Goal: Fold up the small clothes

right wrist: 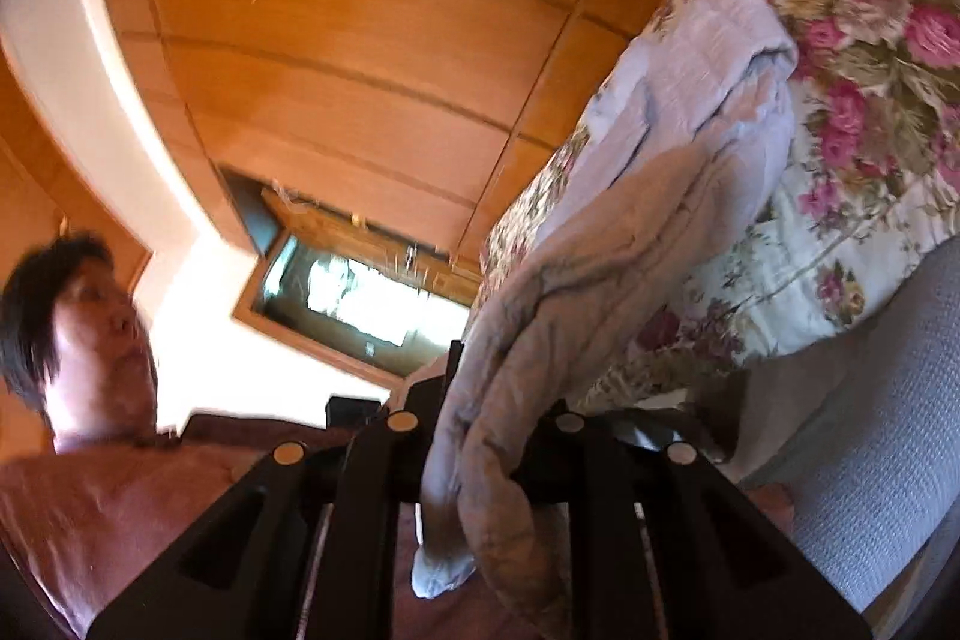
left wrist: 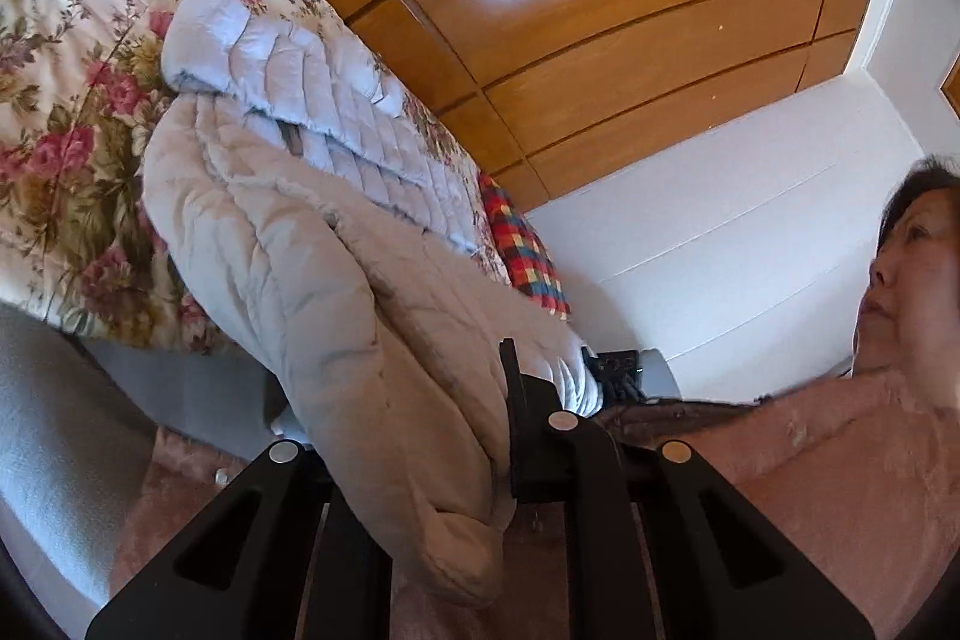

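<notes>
Bedding comes first: a floral bedspread (left wrist: 72, 112) covers the bed, which runs alongside a wooden wardrobe (left wrist: 600, 10), and most of the quilted garment (left wrist: 288, 232) lies across it, pale blue on one face and beige on the other. Its far part rests on the bedspread near the wardrobe side, while its near edge is lifted off the bed and hangs toward the person (left wrist: 900, 280). Folding looks barely under way: the garment is bunched and doubled loosely, no flat, squared fold shows, and no finished pile is visible, so I judge that nearly all of the folding is left. A checked cloth (left wrist: 528, 250) lies on the bed just beside the garment, at the bed's edge, apparently unfolded, though little of it shows. In the left wrist view the left gripper (left wrist: 510, 436) is clamped on the beige edge, padding bulging around its fingers. In the right wrist view the right gripper (right wrist: 486, 436) is likewise closed on a thick roll of the same garment, with a blue corner hanging below the jaws.
</notes>
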`<state>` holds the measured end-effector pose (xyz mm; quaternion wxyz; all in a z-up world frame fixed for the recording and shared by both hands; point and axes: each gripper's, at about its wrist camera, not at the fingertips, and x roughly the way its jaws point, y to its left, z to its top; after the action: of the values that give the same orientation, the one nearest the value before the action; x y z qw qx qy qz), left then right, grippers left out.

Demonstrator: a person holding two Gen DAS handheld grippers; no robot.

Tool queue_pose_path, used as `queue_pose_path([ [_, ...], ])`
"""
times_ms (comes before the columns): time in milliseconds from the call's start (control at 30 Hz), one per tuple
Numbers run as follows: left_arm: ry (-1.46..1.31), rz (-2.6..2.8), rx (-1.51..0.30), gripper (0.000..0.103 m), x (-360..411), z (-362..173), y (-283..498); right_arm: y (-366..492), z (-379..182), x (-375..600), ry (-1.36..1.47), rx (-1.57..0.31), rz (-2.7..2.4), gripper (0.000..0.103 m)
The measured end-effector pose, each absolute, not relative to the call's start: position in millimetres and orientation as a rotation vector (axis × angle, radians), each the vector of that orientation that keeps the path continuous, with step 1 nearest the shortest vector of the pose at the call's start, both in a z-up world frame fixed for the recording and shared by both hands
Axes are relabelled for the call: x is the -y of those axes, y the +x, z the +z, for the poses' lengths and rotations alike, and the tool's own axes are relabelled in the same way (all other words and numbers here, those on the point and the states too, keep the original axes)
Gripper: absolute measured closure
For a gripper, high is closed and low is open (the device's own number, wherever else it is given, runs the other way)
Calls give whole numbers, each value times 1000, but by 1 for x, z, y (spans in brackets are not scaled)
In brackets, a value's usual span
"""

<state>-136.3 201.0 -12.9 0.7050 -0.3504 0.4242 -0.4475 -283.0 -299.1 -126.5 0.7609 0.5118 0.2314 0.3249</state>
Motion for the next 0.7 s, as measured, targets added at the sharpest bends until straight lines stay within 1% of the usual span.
queue_pose_path([
  [100,-796,-980,-949,92,-194,-14,-97,-255,-128,314,1185,-470,678,91],
  [167,-800,-948,-945,91,-189,-12,-66,-221,-119,326,1228,-430,666,90],
  [267,-868,-942,-897,90,-183,-12,-10,-174,-107,337,1236,-429,635,88],
  [367,-901,-900,-898,90,-181,-17,54,-118,-108,345,1287,-462,584,86],
  [467,-888,-819,-934,90,-178,-33,110,-81,-124,364,1333,-512,490,84],
  [567,-907,-751,-984,90,-177,-55,147,-49,-154,377,1438,-549,408,82],
  [700,-863,-672,-1037,86,-172,-81,177,-29,-186,388,1511,-564,365,82],
])
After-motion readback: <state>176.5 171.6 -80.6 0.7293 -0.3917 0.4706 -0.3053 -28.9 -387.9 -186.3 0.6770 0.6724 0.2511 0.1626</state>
